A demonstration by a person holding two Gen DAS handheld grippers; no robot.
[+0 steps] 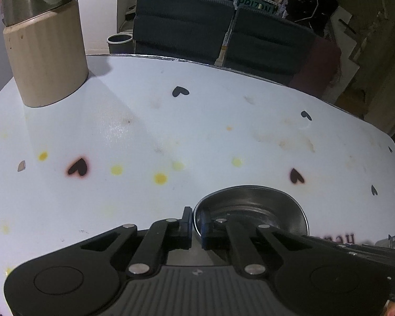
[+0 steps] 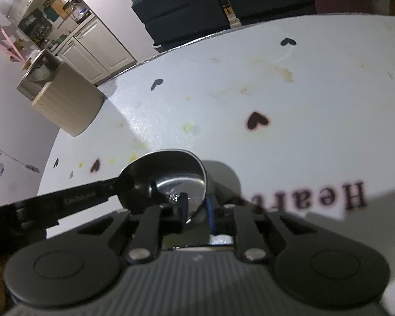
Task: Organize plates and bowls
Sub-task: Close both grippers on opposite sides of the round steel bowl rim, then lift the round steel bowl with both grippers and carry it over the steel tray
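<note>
Both grippers clamped on one steel bowl (image 1: 252, 210).
I pinch its rim: left gripper (image 1: 196, 223) at 9 o'clock, right gripper (image 2: 197, 205) at 5, for a level lift.

"Heart" upside down on table cover (image 2: 316, 84) | "PRIZON", partly cut, on green sign (image 1: 256, 4)

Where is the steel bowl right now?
The steel bowl sits low and centre in both wrist views on the white heart-print table, with the left gripper and right gripper clamped on opposite rims.
</note>
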